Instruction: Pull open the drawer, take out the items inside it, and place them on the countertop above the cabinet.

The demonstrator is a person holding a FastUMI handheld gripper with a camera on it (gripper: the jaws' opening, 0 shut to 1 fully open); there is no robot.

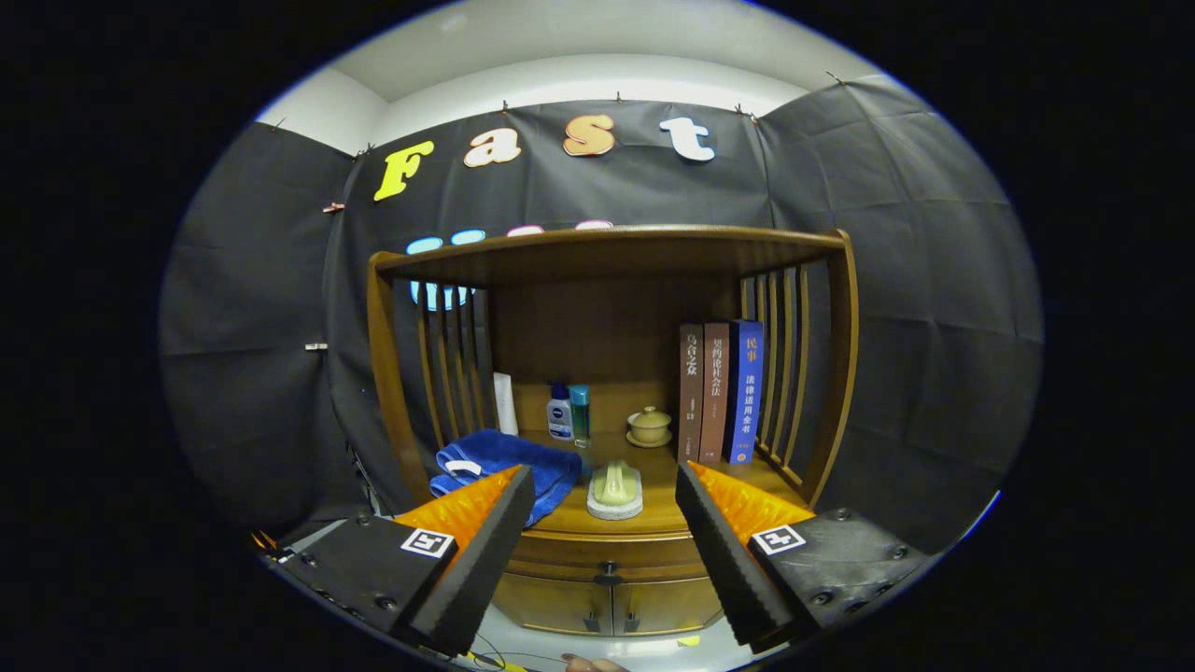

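Gripper (605, 485) fingers are spread wide and holding nothing, the drawer (607, 553) sits shut right under the countertop (665, 504), so coming in too high could bump the soap dish (614, 489).

The tool (605, 485) fingers stood apart and covered the front corner of the folded blue towel (509, 467) plus both ends of the closed wooden drawer (607, 557). Little bottles at the back were too small to tell apart.
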